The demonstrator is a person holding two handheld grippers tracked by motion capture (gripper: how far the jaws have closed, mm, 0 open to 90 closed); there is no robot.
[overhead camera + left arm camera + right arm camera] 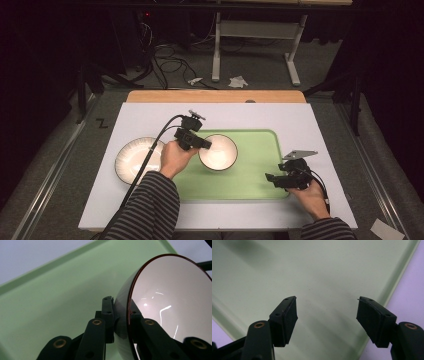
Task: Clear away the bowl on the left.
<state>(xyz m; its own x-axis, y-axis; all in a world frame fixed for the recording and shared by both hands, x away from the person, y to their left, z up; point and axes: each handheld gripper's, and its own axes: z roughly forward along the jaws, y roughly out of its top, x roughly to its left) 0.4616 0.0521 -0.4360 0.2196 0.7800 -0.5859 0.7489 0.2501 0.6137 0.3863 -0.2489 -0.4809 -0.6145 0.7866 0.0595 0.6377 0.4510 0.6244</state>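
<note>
A white bowl [218, 152] with a dark rim sits over the left part of the green tray [255, 165]. My left gripper [204, 144] is shut on the bowl's left rim. In the left gripper view the bowl [170, 300] looks tilted, with one jaw outside its dark wall and the other inside. A white ribbed plate [134, 159] lies on the white mat, left of the tray. My right gripper [272, 178] hovers open over the tray's near right corner. In the right gripper view its fingers [287, 320] stand wide apart above the tray [312, 272], with nothing between them.
The white mat [300, 125] covers the table, with a wooden edge [215, 96] at the back. Beyond the table are cables, a white frame leg [216, 50] and crumpled paper on the floor. A cable trails from the left gripper across the plate.
</note>
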